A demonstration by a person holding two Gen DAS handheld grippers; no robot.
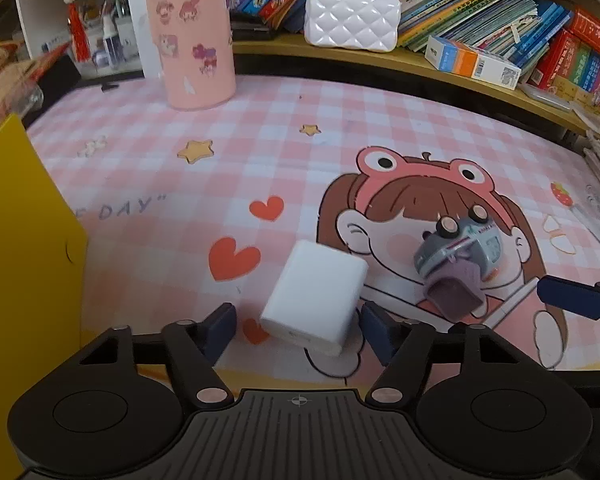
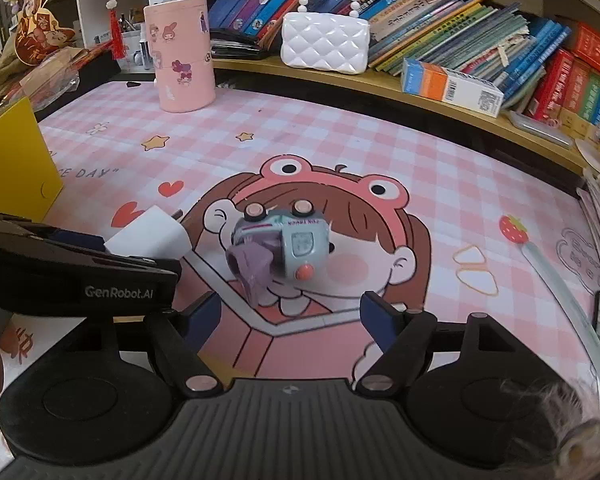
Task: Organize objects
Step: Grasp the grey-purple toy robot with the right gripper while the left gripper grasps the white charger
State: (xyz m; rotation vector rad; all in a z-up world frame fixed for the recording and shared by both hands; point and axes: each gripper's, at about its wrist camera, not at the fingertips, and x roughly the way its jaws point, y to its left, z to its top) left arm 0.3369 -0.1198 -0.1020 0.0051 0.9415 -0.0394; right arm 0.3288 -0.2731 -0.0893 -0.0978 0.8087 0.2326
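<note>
Left gripper (image 1: 297,330): we see its jaws parted on either side of the near end of the white charger block (image 1: 316,296); whether the pads touch the block we cannot tell, and it lies on the mat.
Right gripper (image 2: 289,318): our jaws stand open with nothing between them, and the small toy car (image 2: 279,246) lies just beyond the fingertips.
White charger block: it rests on the pink checked mat (image 1: 259,140) on the tabletop, tilted across the picture, near the red hearts printed there; its prongs show in the right wrist view.
Small toy car: pale blue-grey, tipped so that two wheels point away from us, with a purple piece at its near side; it lies on the printed cartoon figure, right of the charger and apart from it.
Yellow box (image 1: 15,240): at the left edge of the mat.
Pink cylinder container (image 2: 181,54): upright at the far side of the mat.
Shelf behind: a white quilted purse (image 2: 324,42) with a bead handle, in front of leaning books.
</note>
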